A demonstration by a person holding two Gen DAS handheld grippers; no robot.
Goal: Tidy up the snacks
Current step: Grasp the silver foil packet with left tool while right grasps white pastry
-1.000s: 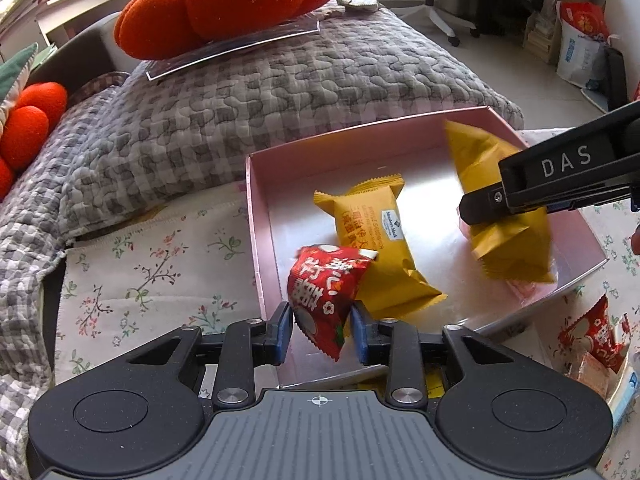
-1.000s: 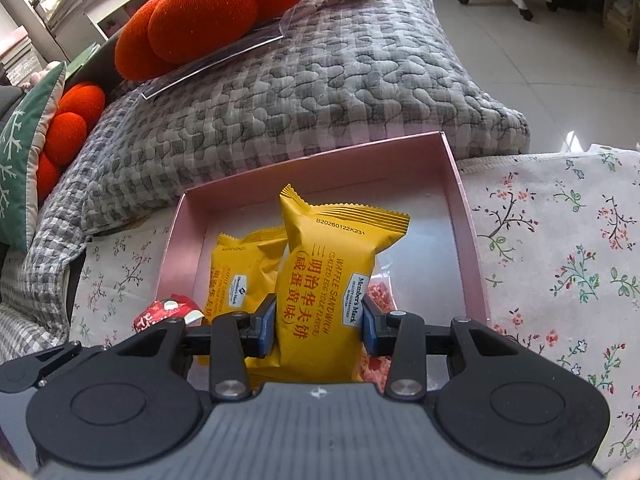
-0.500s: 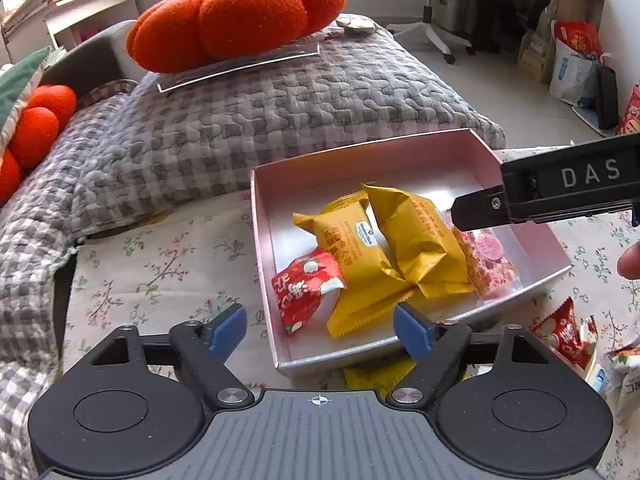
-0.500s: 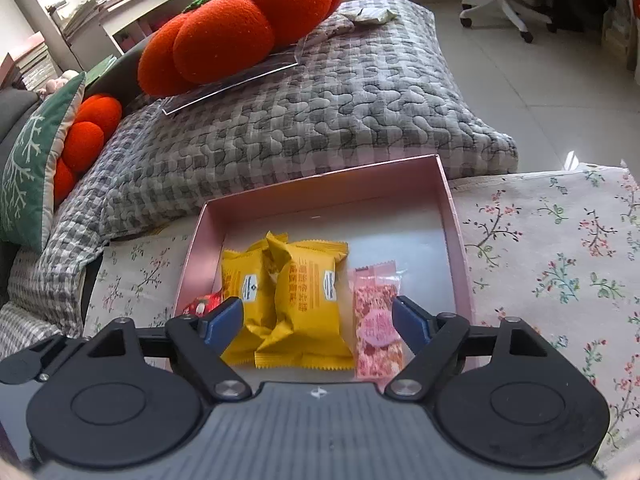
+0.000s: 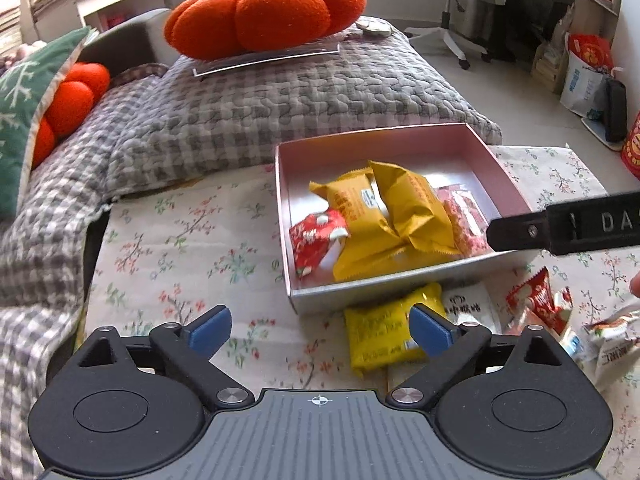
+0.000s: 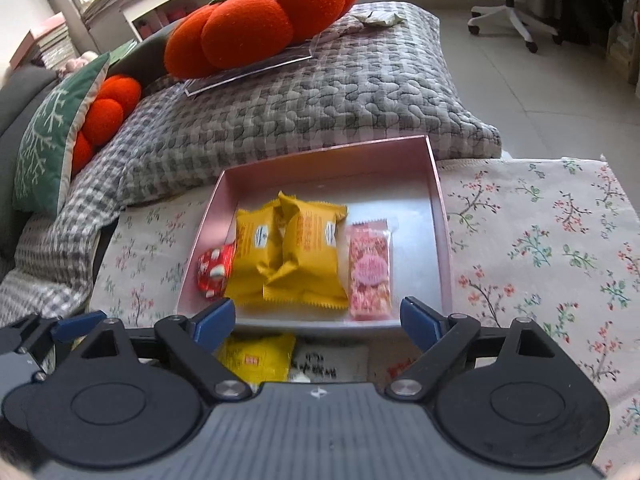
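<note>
Both tools empty, fingers spread wide: left tool [image 5: 319,330] and right tool [image 6: 316,318] sit just short of the near wall of the pink box [image 6: 442,236].

In the box: small red packet [image 6: 214,270] at the left, two yellow waffle-sandwich packs [image 6: 296,254] overlapping in the middle, pink bar [image 6: 370,272] to their right. Far half of the box is bare.

Loose on the floral-cloth bench [image 5: 180,240], just outside the near wall: a flat yellow pack [image 5: 382,334], a white packet [image 5: 472,306] beside it, a red packet [image 5: 536,294] and more wrappers at the right edge, blurred.

Step in hand, as I judge it: between placements, choosing the next loose snack.

Next move: the yellow pack lies near the left tool's right finger. Drop low, straddle its short sides, close gently (soft wrapper), lift over the wall.
</note>
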